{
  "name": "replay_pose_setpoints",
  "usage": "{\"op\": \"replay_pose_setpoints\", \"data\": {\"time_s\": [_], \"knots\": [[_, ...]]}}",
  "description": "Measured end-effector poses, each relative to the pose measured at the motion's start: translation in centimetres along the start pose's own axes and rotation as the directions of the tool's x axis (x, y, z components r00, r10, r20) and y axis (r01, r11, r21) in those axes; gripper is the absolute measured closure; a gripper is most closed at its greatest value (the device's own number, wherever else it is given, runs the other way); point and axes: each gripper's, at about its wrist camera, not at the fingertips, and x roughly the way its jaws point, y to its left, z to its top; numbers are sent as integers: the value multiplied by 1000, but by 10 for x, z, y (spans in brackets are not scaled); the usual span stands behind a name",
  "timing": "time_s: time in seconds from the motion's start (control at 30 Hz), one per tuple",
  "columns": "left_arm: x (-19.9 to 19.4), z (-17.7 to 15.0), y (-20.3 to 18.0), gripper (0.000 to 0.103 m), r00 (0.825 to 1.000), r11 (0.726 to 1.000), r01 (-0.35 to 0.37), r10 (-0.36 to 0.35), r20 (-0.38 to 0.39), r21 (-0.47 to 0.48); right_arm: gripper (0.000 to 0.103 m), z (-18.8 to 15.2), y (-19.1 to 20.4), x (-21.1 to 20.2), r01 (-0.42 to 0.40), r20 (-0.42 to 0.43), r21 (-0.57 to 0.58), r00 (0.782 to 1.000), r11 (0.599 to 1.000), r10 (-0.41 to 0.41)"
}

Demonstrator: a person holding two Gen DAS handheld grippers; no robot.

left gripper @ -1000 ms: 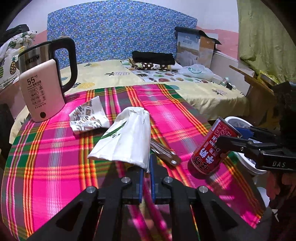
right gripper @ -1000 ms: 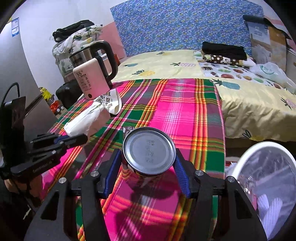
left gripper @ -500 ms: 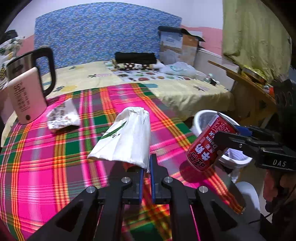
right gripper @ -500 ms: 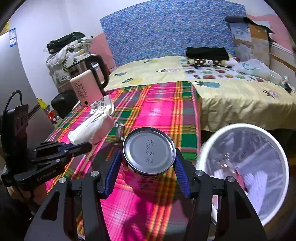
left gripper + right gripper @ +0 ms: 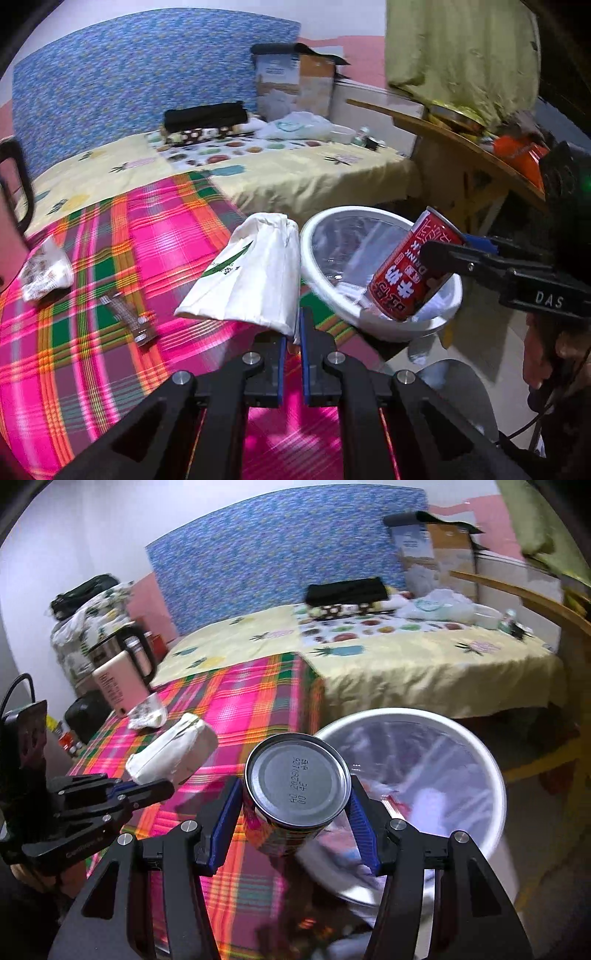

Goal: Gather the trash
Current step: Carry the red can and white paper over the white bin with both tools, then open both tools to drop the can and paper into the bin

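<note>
Far left of the table [image 5: 92, 369], in plaid cloth: kettle [image 5: 122, 679] upright at the rear corner. Just in front: crumpled printed wrapper [image 5: 46, 267], lying flat on the cloth. Farther toward the near side: slim brown wrapper [image 5: 129, 317], flat, long axis running diagonally from rear left to front right, apart from the crumpled one.

Centre: left claw [image 5: 291, 338], fingers nearly together, clamped on the near edge of a white bag [image 5: 251, 273]. Bag held clear above the cloth, long axis pointing forward and away from the claw, gathered end farthest out and close to the bin rim. Green mark visible on the upper face.

Right of the bag: white bin [image 5: 376, 325] with a clear liner, standing on the floor beside the table edge, some pale trash inside.

Right: right claw [image 5: 297, 823], blue pads [image 5: 223, 823] pressed on opposite sides of a red can [image 5: 413, 266]. Can tilted, long axis leaning up and to the right in the left view, lower end over the bin opening near the rim. In the right view, flat metal end with stamped date code facing the camera, can body over the boundary between table edge and bin.

Behind: bed [image 5: 406, 657] with yellow patterned sheet, cardboard box [image 5: 295, 85] at the far side.
</note>
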Motion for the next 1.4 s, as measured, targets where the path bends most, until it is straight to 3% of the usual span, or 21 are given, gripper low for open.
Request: {"op": "replay_pose_setpoints", "data": {"time_s": [0.3,0.87,0.9,0.93,1.0,1.4], "knots": [[31,14,-45,96,995,992,93,-90,-37,84,46,-10,-44,-10,129,1,78,992,989,-129],[92,18,-85,92,971,970,205,-183,-155,133,45,-23,-83,-1,262,-84,121,964,958,-253],[92,18,-85,86,970,969,210,-189,-153,133,45,-24,-85,-3,258,-80,125,965,958,-249],[90,18,-86,70,970,968,214,-194,-146,133,44,-23,-84,-3,255,-77,128,966,958,-247],[86,18,-86,55,970,966,222,-206,-128,129,43,-23,-83,-5,247,-66,127,968,961,-240],[63,14,-63,55,979,979,191,-185,-88,65,42,-15,-67,-17,244,-2,77,970,967,-244]]}}
